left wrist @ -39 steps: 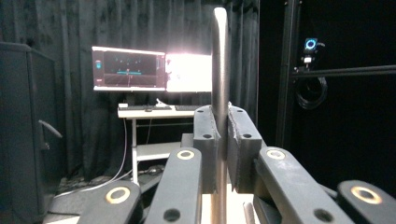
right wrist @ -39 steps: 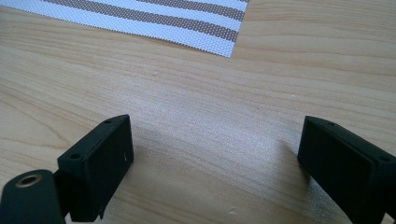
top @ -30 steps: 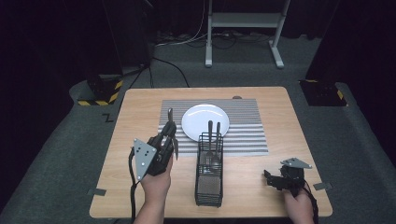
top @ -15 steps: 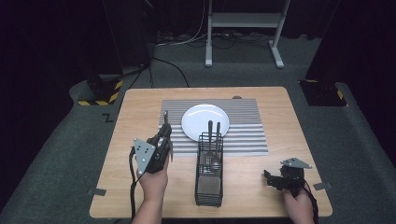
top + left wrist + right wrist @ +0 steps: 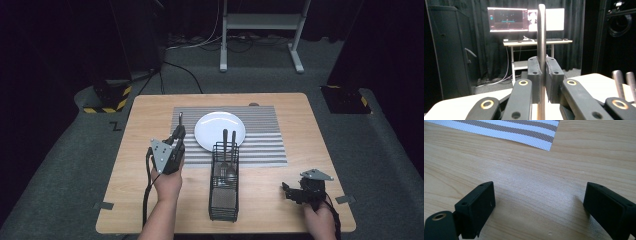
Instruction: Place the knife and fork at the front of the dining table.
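Two claws over the desk. Left claw, held in the person's left hand, is clenched on a slim dark utensil handle; in the left gripper view the handle stands upright, pinched between the two pads, its rounded end rising well above them and its lower part running down between the jaw arms. In the high view this claw sits over the left edge of the striped placemat, just left of the white plate. Right of it, the black wire caddy stands on the desk with two more dark handles sticking up from its far end. Right claw, near the desk's front right corner, is released: jaws wide apart over bare wood, nothing between them.
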`<state>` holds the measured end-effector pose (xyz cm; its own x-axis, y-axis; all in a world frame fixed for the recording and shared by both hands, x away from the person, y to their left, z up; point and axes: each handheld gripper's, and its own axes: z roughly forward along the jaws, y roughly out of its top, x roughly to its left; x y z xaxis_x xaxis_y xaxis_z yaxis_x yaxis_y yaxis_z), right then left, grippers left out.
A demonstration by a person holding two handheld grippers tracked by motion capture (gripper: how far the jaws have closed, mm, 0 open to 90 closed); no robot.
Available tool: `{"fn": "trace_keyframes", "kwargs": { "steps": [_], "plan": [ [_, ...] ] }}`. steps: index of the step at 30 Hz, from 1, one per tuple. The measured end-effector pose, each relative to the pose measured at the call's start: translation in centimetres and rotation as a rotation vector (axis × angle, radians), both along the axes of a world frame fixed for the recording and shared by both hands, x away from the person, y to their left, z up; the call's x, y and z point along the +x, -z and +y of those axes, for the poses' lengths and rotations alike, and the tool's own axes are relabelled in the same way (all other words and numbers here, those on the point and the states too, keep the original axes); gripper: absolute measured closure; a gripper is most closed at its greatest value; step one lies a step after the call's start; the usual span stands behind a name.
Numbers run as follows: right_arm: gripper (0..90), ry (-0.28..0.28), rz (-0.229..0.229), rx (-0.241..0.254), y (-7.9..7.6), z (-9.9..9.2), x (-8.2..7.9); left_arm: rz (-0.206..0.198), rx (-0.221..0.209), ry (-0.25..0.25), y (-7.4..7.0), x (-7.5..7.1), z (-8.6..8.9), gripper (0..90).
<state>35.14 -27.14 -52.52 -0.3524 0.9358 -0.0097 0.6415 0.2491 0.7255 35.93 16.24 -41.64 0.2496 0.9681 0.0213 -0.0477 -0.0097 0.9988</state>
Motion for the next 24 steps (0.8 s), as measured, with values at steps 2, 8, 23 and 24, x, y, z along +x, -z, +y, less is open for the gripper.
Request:
{"fn": "trace_keyframes", "kwargs": {
  "steps": [2, 8, 23, 24],
  "plan": [
    [10.1, 0.000, 0.000, 0.000, 0.0, 0.0, 0.0, 0.008, -0.009, -0.001, 0.1, 0.4, 0.0, 83.3],
    [10.1, 0.000, 0.001, -0.001, 0.0, 0.0, 0.0, 0.046, -0.016, -0.027, 0.7, 2.2, 0.1, 83.3],
    [10.2, -0.010, 0.003, -0.003, 0.0, 0.0, 0.0, 0.092, -0.050, -0.062, 2.7, 4.0, 0.0, 83.2],
    [10.2, -0.010, 0.004, -0.003, 0.0, 0.0, -0.1, 0.085, -0.049, -0.064, 2.7, 4.0, -0.1, 83.2]
  ]
}}
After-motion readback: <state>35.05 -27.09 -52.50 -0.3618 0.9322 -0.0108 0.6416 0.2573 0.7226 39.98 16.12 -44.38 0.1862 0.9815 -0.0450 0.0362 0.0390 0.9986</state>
